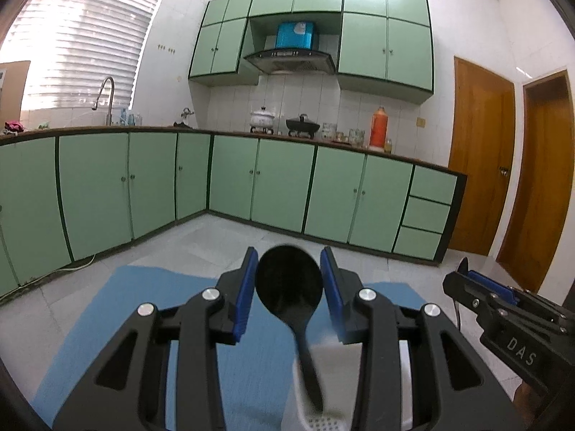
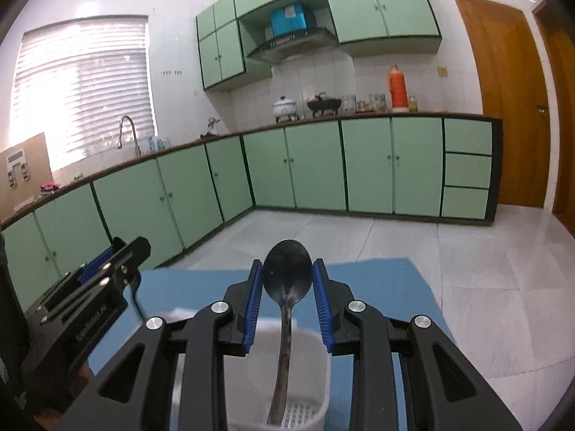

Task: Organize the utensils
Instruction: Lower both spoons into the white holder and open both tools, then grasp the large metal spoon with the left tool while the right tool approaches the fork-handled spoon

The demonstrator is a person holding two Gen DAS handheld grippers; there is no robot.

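Right, both units are over the blue mat (image 1: 118, 309) on the table, each with a spoon between its blue pads.

Left hand-held gripper (image 1: 288, 276): black plastic spoon (image 1: 289, 280) between the pads, bowl up at 12 o'clock, handle running down toward 6 into a white perforated holder (image 1: 323, 416). Bowl nearly fills the gap. The pad at 3 o'clock looks to be touching the bowl edge, and a thin gap shows at 9 o'clock. I read it as gripping the black plastic spoon by the bowl, though contact on the 9 o'clock side isn't clear-cut.

Right hand-held gripper (image 2: 287, 280): metal spoon (image 2: 287, 273), same layout, bowl at 12, handle down at 6 into the white utensil cup (image 2: 312, 388). Handle tip sits at the slotted bottom of the cup. Both pads sit against the bowl edges, so it is closed on the metal spoon.

Cross views: the right unit shows at 3 o'clock in the left camera, the left unit at 8 to 9 o'clock in the right camera, side by side and apart. Can't tell whether the white holder and the white utensil cup are one item.

Background: green cabinets (image 1: 280, 186) at 12 o'clock, orange thermos (image 1: 378, 126) on the far counter at 1, wooden door (image 1: 478, 158) at 3, faucet (image 1: 106, 97) and window with blinds at 10.
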